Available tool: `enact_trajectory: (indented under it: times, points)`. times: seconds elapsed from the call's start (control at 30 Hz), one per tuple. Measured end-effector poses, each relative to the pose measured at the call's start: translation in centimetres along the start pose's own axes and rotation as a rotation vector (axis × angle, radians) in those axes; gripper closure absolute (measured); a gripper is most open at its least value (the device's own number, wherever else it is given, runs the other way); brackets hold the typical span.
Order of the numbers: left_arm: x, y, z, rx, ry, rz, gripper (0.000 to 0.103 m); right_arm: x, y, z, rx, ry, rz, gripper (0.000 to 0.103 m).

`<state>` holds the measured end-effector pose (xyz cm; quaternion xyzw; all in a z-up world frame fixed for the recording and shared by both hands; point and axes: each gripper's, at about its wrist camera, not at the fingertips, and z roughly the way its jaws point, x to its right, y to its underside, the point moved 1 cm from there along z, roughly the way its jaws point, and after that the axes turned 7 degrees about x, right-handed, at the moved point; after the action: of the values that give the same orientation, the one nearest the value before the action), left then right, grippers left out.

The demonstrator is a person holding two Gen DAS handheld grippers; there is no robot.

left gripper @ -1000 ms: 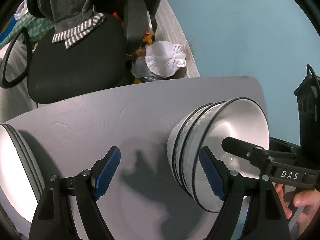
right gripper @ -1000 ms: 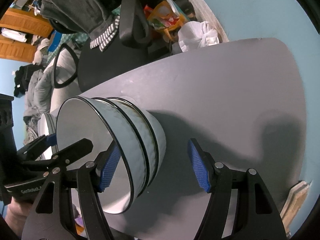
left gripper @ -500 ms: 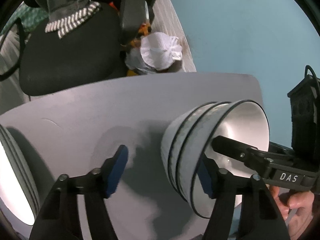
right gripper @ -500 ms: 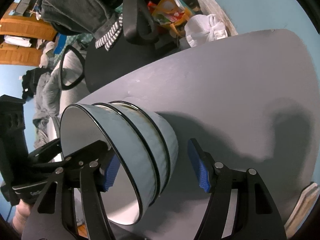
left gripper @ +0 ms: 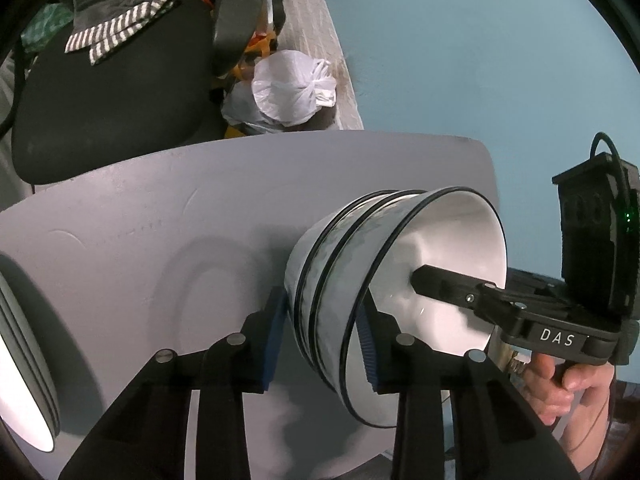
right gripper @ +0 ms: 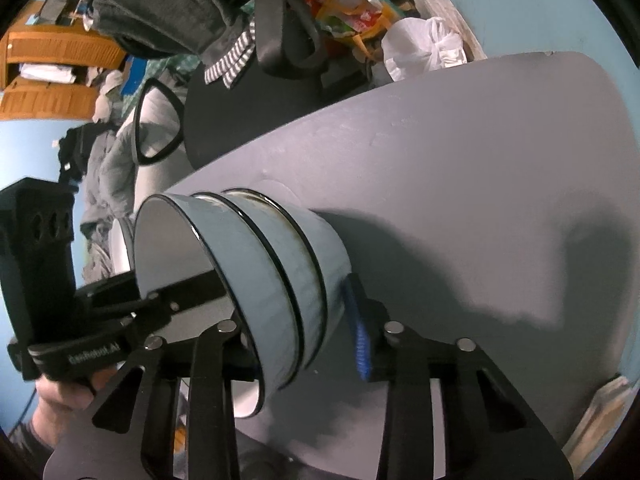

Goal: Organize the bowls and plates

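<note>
Bowl stack [left gripper: 336, 280]: three nested, rigid, glazed, breakable, likely slippery; sits on grey table [left gripper: 160, 208], right of plates [left gripper: 24, 368]. Left gripper [left gripper: 322, 344] and right gripper [right gripper: 304, 340], jaws just closing, each pinch its wall across opposite rims; lift level.

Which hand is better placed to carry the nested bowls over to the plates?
Left, narrowly. Both the left gripper and right gripper have just closed onto the rim wall of the nested bowls, but the plate stack sits on the left gripper's side of the grey table.

Bare table [left gripper: 168, 208] lies left of the bowl stack [left gripper: 344, 280]; plates [left gripper: 24, 360] block its far-left edge.
</note>
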<state>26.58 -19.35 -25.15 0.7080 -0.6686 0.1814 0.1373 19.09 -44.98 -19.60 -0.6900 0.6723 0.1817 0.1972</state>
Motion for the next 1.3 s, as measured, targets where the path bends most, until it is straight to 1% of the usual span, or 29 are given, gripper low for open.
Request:
enact_trajectory:
  times: [0.17, 0.3, 0.47, 0.57, 0.77, 0.93, 1.1, 1.3]
  points:
    - [-0.1, 0.0, -0.2, 0.008, -0.005, -0.009, 0.072, -0.9, 0.0, 0.1, -0.004, 0.032, -0.049, 0.074]
    - [0.3, 0.6, -0.5, 0.035, -0.026, 0.020, 0.072, -1.2, 0.0, 0.0, -0.006, 0.058, -0.076, 0.076]
    - [0.2, 0.8, -0.8, 0.034, -0.031, 0.016, 0.074, -1.0, 0.1, 0.0, 0.000, 0.051, -0.052, 0.076]
    - [0.4, 1.3, -1.2, 0.039, -0.052, 0.033, 0.074, -1.0, 0.4, 0.0, 0.003, 0.044, -0.034, 0.077]
    - [-0.3, 2.2, -1.9, 0.046, -0.077, 0.030, 0.074, -1.9, 1.6, 0.4, -0.019, 0.040, -0.036, 0.079]
    - [-1.3, 3.7, -2.6, 0.040, -0.087, 0.033, 0.074, -3.0, 2.7, 0.9, -0.027, 0.041, -0.041, 0.080]
    - [-2.9, 5.8, -3.3, 0.033, -0.077, 0.000, 0.074, -4.3, 3.5, 1.4, -0.035, 0.053, -0.062, 0.080]
    - [-4.6, 7.5, -4.0, 0.038, -0.064, -0.040, 0.075, -6.2, 3.7, 2.2, -0.044, 0.063, -0.097, 0.080]
